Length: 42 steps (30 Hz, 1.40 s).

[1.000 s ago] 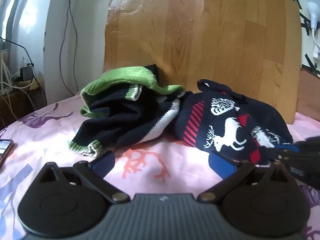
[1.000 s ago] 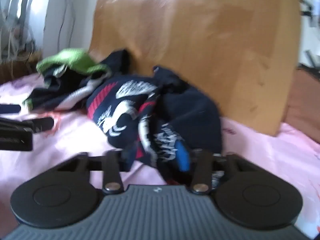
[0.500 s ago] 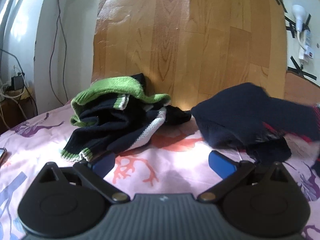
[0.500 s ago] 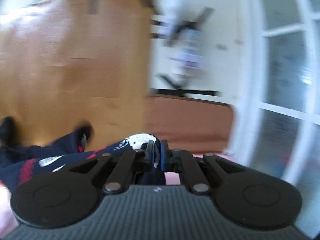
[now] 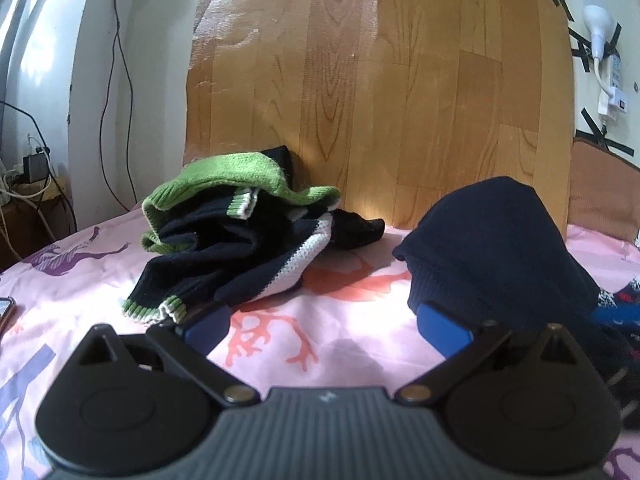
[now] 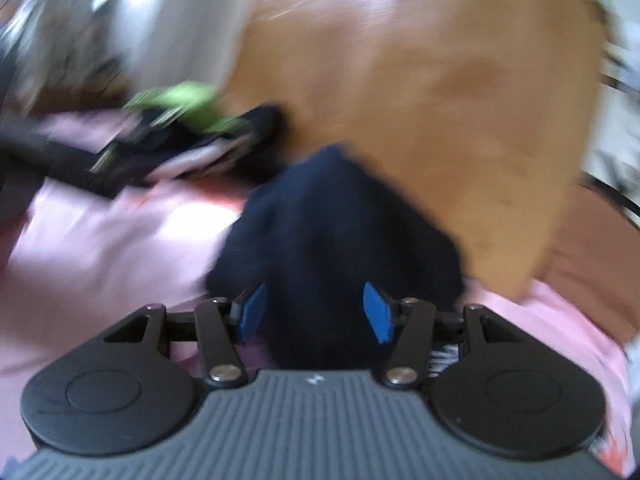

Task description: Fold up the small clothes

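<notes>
A navy sweater with a red and white deer pattern (image 5: 500, 248) lies bunched on the pink bedsheet (image 5: 352, 332) at the right; mostly its plain navy side shows. It also fills the middle of the blurred right wrist view (image 6: 336, 224). My left gripper (image 5: 324, 326) is open and empty, low over the sheet; its right finger (image 5: 442, 328) touches the sweater's hem. My right gripper (image 6: 316, 314) is open, its jaws standing either side of the navy sweater. A green, navy and white striped sweater (image 5: 236, 236) lies crumpled at the left back.
A wood-patterned headboard (image 5: 380, 92) stands right behind the clothes. A phone (image 5: 6, 310) lies at the sheet's left edge. Cables and a plug (image 5: 36, 168) hang by the wall at the left. A brown cushion (image 5: 604, 200) is at the right.
My right gripper, shut on the navy sweater half a second ago, has opened and swung back over the bed. The sweater got pulled right and turned over. My left gripper moved slightly forward.
</notes>
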Tool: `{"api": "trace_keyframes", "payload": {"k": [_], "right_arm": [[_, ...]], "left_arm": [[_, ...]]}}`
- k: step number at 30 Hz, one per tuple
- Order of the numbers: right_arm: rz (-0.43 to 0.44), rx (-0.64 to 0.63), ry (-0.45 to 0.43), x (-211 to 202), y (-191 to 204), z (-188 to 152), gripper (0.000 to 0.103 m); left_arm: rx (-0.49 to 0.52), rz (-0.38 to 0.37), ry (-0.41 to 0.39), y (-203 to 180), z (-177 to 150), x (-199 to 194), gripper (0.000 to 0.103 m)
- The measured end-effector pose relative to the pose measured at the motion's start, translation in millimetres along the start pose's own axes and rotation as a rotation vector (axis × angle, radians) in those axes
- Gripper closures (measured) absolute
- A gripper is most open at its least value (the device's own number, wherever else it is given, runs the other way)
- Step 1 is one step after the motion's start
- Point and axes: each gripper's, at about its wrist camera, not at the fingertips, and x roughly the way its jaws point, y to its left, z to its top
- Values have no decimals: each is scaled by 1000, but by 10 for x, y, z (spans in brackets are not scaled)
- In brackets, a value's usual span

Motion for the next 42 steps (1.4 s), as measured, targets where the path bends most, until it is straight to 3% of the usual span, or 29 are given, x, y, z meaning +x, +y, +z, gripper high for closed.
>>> {"api": "trace_keyframes", "payload": {"k": [2, 3, 4, 5, 8, 12, 18, 23, 27, 30, 31, 33, 35, 38, 42], "right_arm": [[4, -19, 71, 249, 38, -4, 48], [-12, -5, 47, 282, 18, 8, 52], [-9, 5, 61, 288, -34, -19, 66], [-9, 25, 87, 282, -60, -10, 92], [-108, 87, -72, -46, -217, 274, 93], [-233, 185, -253, -743, -722, 657, 93], [-341, 225, -331, -1284, -1031, 806, 93], [-405, 202, -378, -1463, -972, 902, 93], [-431, 186, -409, -1656, -977, 933, 93], [-455, 173, -429, -1787, -969, 940, 93], [-459, 166, -438, -1833, -986, 930, 93], [-476, 154, -450, -1903, -991, 905, 93], [-508, 151, -464, -1983, -1010, 884, 93], [-534, 179, -494, -2084, -1077, 880, 94], [-556, 185, -576, -2244, -1104, 957, 94]], "left_arm": [[-5, -5, -10, 13, -1, -17, 0], [-5, -7, -14, 18, -4, -22, 0], [-4, -10, -13, 20, -1, -22, 0], [3, -16, -4, 18, 6, -11, 0], [82, -64, -3, -56, 32, 1, 0], [334, -57, -97, -421, 59, -12, 0], [418, -189, -164, -1002, 185, -13, 0], [426, -237, -198, -1363, 335, 68, 0], [506, -251, -227, -1681, 320, 162, 3], [470, -272, -224, -1736, 439, 207, 16], [440, -291, -215, -1717, 507, 204, 25], [371, -348, -201, -1628, 659, 171, 48], [338, -362, -210, -1547, 785, 117, 90], [235, -325, -278, -1314, 1097, -82, 93], [94, -350, -402, -935, 1739, -601, 93]]}}
